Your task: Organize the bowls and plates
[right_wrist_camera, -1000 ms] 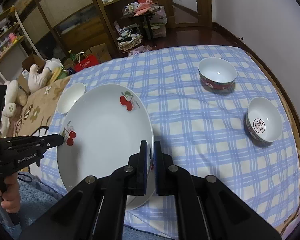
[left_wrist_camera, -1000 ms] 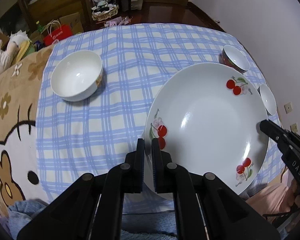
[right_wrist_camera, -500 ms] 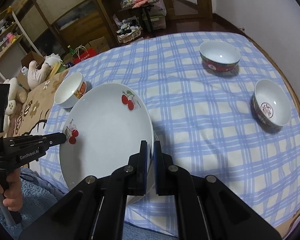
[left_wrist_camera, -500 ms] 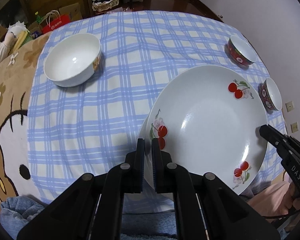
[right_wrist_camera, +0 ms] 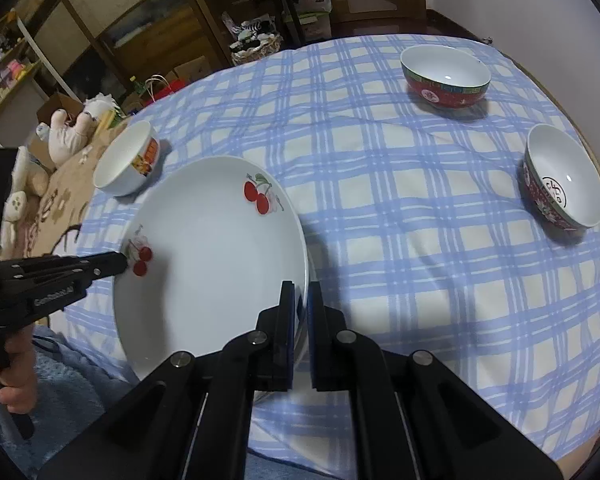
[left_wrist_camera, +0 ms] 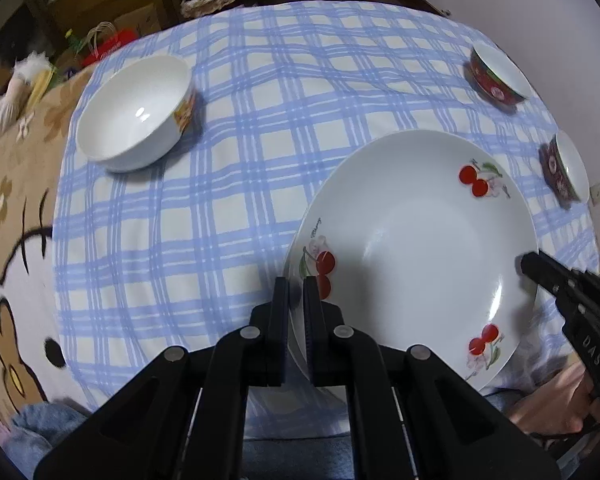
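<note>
Pinching opposite plate [left_wrist_camera: 416, 240] rims, left tongs [left_wrist_camera: 296, 284] and right tongs [right_wrist_camera: 301, 292].

A blue-and-cream checked cloth [right_wrist_camera: 380, 200] is covering the worktop. The white plate [right_wrist_camera: 208, 264] is showing red cherries with green leaves. One bowl [right_wrist_camera: 126, 160] is white with an orange label; two bowls [right_wrist_camera: 446, 76] [right_wrist_camera: 560, 184] are showing red patterned outsides.
</note>
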